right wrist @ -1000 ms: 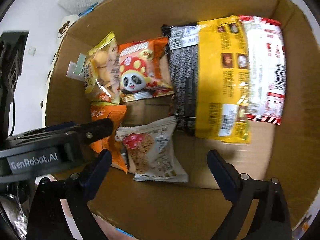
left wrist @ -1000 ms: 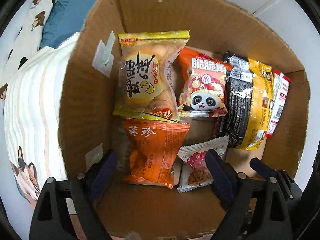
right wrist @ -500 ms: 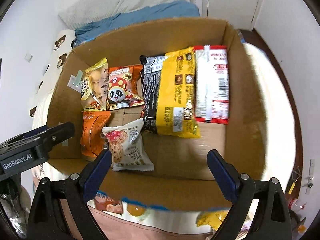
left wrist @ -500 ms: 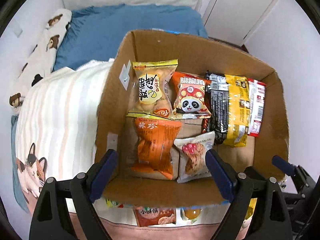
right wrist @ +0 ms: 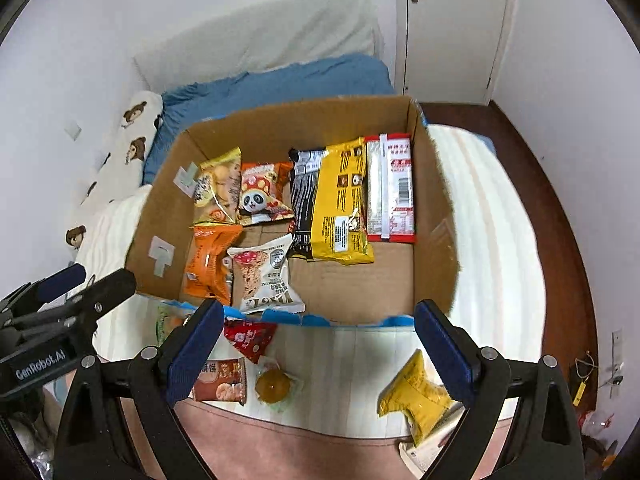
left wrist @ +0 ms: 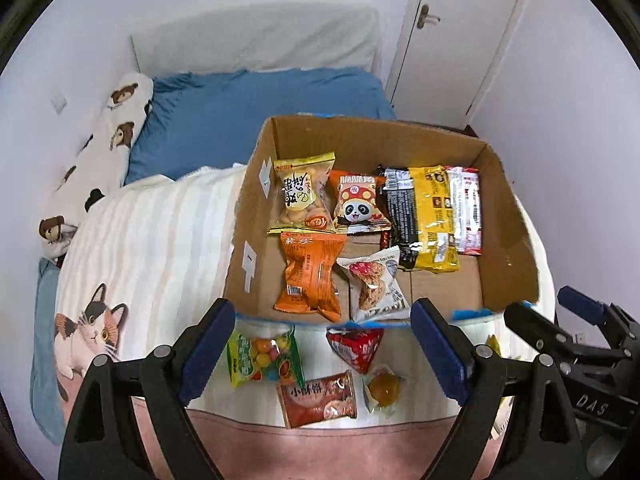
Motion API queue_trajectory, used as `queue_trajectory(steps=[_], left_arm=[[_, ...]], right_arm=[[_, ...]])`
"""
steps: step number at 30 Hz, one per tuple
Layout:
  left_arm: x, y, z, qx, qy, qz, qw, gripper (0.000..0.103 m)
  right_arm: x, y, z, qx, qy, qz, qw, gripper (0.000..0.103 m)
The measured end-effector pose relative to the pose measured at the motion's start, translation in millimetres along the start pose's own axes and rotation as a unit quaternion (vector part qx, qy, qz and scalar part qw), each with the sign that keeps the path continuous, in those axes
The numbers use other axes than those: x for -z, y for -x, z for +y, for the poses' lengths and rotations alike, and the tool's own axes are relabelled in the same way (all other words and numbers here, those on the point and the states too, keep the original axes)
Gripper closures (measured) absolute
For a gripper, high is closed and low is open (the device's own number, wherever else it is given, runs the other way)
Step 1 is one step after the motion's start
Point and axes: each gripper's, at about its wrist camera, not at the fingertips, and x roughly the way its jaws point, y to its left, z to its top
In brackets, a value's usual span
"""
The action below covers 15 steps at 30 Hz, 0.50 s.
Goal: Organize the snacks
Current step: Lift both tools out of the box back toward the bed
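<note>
Both grippers are hanging empty above the bed: my left gripper point(left wrist: 322, 350) is standing with its jaws spread wide and nothing between the pads, and my right gripper point(right wrist: 318, 346) is spread just the same, also carrying nothing.

I am looking down into the cardboard box point(left wrist: 256, 216), which is sitting on the striped blanket point(left wrist: 160, 232). Seven snacks are lying flat inside it. Along the far side I am seeing the yellow biscuit bag point(left wrist: 302, 194), the panda packet point(left wrist: 360, 206), the black-and-yellow pack point(left wrist: 422, 216) and the red-and-white pack point(left wrist: 466, 210), side by side and partly overlapping. Nearer me the orange packet point(left wrist: 312, 274) and the white oat cookie packet point(left wrist: 374, 284) are lying next to each other. The near right part of the box floor is showing bare cardboard.

I am judging the job a bit over half done. Outside the box, on the blanket just in front of its near wall, five snacks are waiting: the candy bag point(left wrist: 262, 358), the red triangular packet point(left wrist: 356, 346), the brown cake packet point(left wrist: 318, 398), the small orange jelly point(left wrist: 384, 390) and, off to the right, the yellow packet point(right wrist: 416, 396). Those are what I am reckoning I have left to pick up and place.
</note>
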Motion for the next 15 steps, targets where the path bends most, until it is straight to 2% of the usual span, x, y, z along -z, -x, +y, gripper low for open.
queue_trajectory(steps=[3, 7, 12, 15], left_arm=[[10, 18, -3, -0.004, -0.008, -0.02, 0.9998, 0.013], [25, 30, -1, 0.003, 0.001, -0.024, 0.9997, 0.013], [52, 26, 10, 0.004, 0.024, -0.003, 0.9997, 0.013], [72, 9, 17, -0.014, 0.033, 0.025, 0.999, 0.013]], right_arm=[[8, 18, 4, 0.0, 0.002, -0.016, 1.0, 0.005], [22, 36, 8, -0.015, 0.0, -0.021, 1.0, 0.005], [48, 36, 2, -0.027, -0.017, -0.002, 0.999, 0.005], [70, 25, -20, -0.025, -0.055, 0.023, 0.998, 0.005]])
